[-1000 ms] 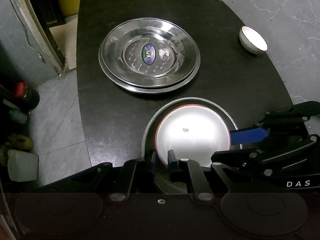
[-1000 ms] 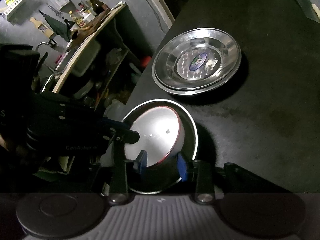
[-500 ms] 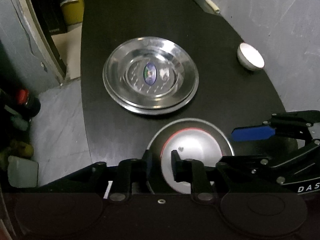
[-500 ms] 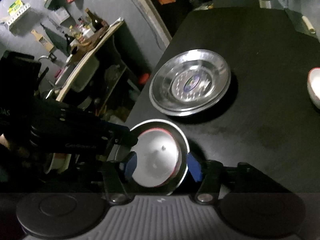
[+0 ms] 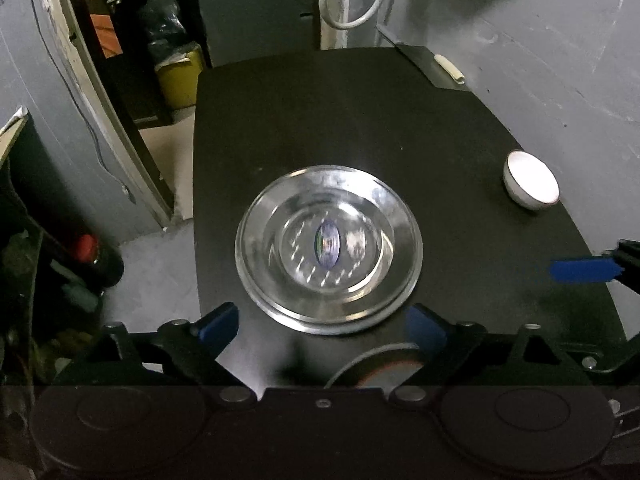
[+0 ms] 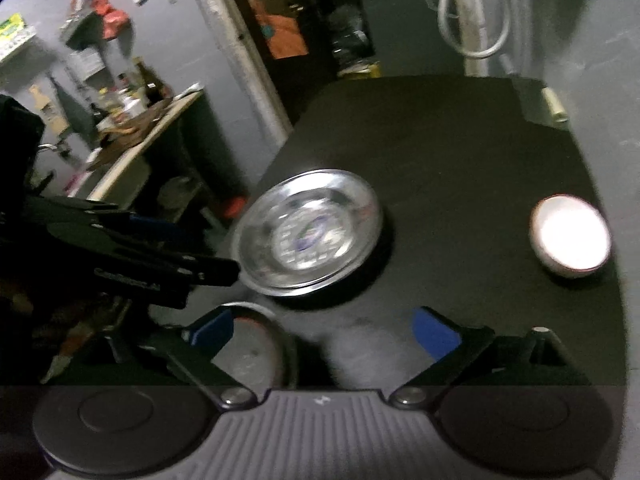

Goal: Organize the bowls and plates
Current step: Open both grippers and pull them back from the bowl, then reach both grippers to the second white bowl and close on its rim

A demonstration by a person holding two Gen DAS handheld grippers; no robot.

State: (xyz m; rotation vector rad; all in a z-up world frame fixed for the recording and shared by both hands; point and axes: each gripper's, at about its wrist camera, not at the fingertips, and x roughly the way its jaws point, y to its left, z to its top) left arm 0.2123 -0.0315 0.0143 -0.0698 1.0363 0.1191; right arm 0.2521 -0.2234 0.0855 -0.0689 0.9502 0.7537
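A cluttered grey room with shelves surrounds the dark counter (image 5: 460,128), which carries everything. At its middle sit the stacked steel plates (image 5: 328,248); at the near edge a steel plate holding a red-rimmed white bowl (image 6: 256,356) shows only partly behind the tools; a small white bowl (image 5: 530,183) stands alone far right. That near stack sits close to the counter's edge, so a careless brush from either tool could, I judge, nudge it off. Both tools point steeply downward. The left tool (image 5: 322,326) and right tool (image 6: 322,330) have just been opening and now gape wide, nothing gripped.
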